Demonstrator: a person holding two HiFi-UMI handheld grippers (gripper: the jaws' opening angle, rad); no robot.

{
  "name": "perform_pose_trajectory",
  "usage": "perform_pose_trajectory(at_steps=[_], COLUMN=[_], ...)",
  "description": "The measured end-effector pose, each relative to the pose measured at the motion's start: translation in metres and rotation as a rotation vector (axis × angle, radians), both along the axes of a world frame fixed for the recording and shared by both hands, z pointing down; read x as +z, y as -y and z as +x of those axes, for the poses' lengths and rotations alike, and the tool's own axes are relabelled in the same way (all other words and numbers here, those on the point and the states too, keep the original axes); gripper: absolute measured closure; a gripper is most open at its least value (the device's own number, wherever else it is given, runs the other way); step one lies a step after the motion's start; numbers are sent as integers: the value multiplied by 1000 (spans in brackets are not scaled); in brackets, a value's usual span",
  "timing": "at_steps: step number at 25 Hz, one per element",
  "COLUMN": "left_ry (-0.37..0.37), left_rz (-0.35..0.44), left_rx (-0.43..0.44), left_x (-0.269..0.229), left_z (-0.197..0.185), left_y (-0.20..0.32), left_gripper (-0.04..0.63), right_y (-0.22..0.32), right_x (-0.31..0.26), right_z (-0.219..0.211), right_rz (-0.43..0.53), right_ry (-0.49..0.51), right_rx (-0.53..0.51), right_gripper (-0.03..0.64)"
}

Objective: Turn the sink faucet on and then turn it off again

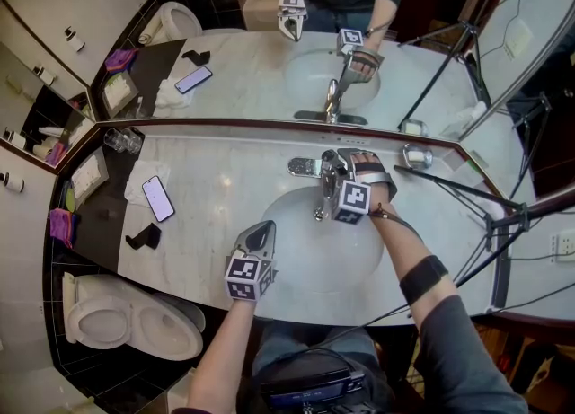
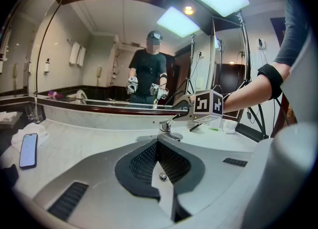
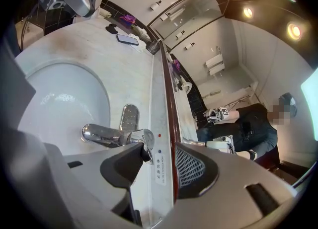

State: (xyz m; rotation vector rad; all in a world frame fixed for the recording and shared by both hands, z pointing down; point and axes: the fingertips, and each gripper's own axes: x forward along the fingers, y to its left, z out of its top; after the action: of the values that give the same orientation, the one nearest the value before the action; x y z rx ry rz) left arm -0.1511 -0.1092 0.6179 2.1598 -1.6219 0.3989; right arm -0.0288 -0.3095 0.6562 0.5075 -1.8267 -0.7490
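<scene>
We stand in a bathroom with a toilet (image 1: pixel 135 318) at far left, then a pale marble tabletop (image 1: pixel 207 242) under a wide mirror (image 1: pixel 252 71). A phone (image 1: pixel 158 198) lies on a white cloth (image 1: pixel 137 184). Our left tongs (image 1: pixel 263 231) hover closed and empty over the sink (image 1: pixel 301 255). Behind the sink stands the faucet (image 1: pixel 321 201). Our right tongs (image 3: pixel 160 149) are parted around its lever (image 3: pixel 141 137), one pad seemingly touching. A sticker (image 3: pixel 158 168) beside it is too small to read.

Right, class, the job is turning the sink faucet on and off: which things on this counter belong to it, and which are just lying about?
Belong to the job: faucet; sink basin; right gripper, jaws apart at the faucet's lever.

Just lying about: phone; white cloth under it; glass; small black object.
</scene>
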Motion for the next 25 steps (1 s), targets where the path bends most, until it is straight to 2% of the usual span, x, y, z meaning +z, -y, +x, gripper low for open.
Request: perform_pose_trajectory(at_steps=[11, 15, 20, 23, 25], left_ry=[4, 5, 6, 5, 6], left_rz=[10, 16, 32, 42, 49], left_rx=[-3, 0, 17, 31, 46], left_x=[-9, -14, -23, -30, -34], left_z=[-3, -4, -1, 2, 5], left_y=[-9, -13, -15, -16, -17], left_gripper=[607, 607, 607, 607, 607], right_y=[-5, -14, -33, -44, -52], right_x=[1, 0, -13, -28, -42], right_z=[5, 11, 23, 33, 41], right_rz=[-13, 20, 17, 27, 33], right_ry=[-19, -42, -16, 40, 100], right_rx=[31, 14, 41, 86, 137], right_gripper=[397, 399, 425, 504, 528])
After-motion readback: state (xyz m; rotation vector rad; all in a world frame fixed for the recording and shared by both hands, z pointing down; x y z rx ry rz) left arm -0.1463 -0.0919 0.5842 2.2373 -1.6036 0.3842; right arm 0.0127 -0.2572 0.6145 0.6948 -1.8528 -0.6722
